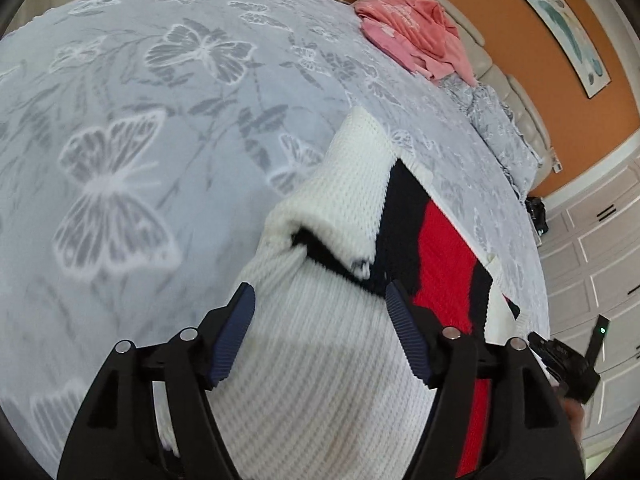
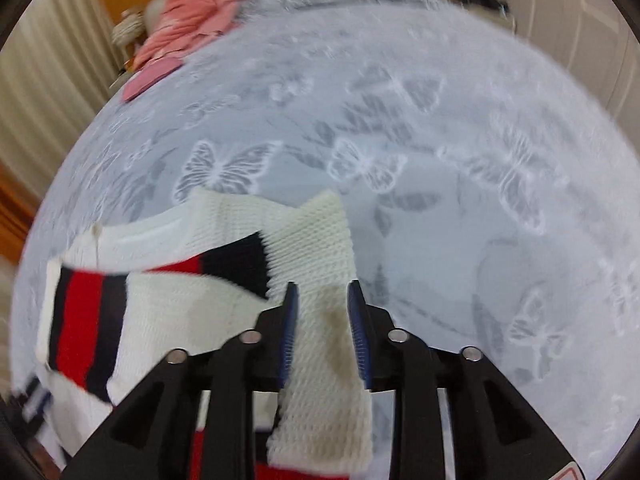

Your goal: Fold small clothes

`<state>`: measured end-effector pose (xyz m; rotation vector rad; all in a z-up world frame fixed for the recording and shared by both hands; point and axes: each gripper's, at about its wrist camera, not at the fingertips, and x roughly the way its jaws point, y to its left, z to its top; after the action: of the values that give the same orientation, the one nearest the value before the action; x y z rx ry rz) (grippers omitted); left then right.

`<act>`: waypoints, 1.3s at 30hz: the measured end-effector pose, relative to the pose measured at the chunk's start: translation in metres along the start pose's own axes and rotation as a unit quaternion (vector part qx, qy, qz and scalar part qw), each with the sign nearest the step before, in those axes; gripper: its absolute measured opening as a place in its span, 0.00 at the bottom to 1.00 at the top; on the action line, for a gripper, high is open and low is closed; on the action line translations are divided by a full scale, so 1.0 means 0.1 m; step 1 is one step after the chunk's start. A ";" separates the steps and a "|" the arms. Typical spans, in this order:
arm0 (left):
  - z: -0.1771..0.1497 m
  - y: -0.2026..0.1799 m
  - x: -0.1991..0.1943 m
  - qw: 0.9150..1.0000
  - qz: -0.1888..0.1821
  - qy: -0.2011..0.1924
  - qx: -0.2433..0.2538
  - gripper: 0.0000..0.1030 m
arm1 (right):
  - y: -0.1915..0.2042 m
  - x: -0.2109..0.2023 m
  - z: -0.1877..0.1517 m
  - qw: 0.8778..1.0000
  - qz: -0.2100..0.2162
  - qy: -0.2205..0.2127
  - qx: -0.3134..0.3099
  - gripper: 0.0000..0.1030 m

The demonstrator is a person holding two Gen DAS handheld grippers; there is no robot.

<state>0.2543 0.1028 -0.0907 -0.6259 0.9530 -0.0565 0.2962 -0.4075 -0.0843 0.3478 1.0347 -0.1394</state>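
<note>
Left wrist view shows the sweater (image 1: pixel 340 340) partly folded on the bed (image 1: pixel 120 120), one white sleeve laid across it. The left gripper (image 1: pixel 320 336) has its jaws apart around the knit, and the right gripper (image 2: pixel 322 336) has its jaws apart beside a white flap, not pressing it. I judge more folds are left, and the pink clothes (image 1: pixel 416 36) at the upper right are not yet folded.

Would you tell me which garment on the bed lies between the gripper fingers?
The white knit sweater with red and black stripes; the pink garment lies far off by the headboard, untouched.

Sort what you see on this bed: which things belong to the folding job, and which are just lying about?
In the job: knitted white sweater with red and black stripes, left gripper, right gripper.
Lying about: pink garment, butterfly bedspread, wall picture.
</note>
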 end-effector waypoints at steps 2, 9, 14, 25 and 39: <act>-0.05 -0.03 -0.02 1.000 0.012 0.000 0.005 0.67 | 0.00 0.12 0.03 1.000 0.006 0.004 0.004 0.36; -0.12 -0.16 0.14 0.993 0.089 -0.008 0.074 0.67 | -0.05 0.37 0.13 0.999 -0.044 0.004 0.001 0.09; -0.11 -0.10 -0.05 0.997 0.060 -0.004 0.047 0.67 | -0.18 -0.29 -0.25 0.997 0.063 -0.027 0.028 0.23; -1.03 0.66 -0.91 0.993 0.040 0.105 0.027 0.77 | -0.38 -1.36 -2.88 0.986 0.092 0.124 -0.067 0.52; -1.51 0.58 -1.09 0.989 0.039 0.137 0.044 0.56 | -0.08 -1.29 -3.29 0.979 0.143 0.143 0.017 0.22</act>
<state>0.0595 0.1131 -0.1029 -0.5066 1.2333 -0.1153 -0.0404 -0.3067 -0.1270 0.5558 1.2552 0.1561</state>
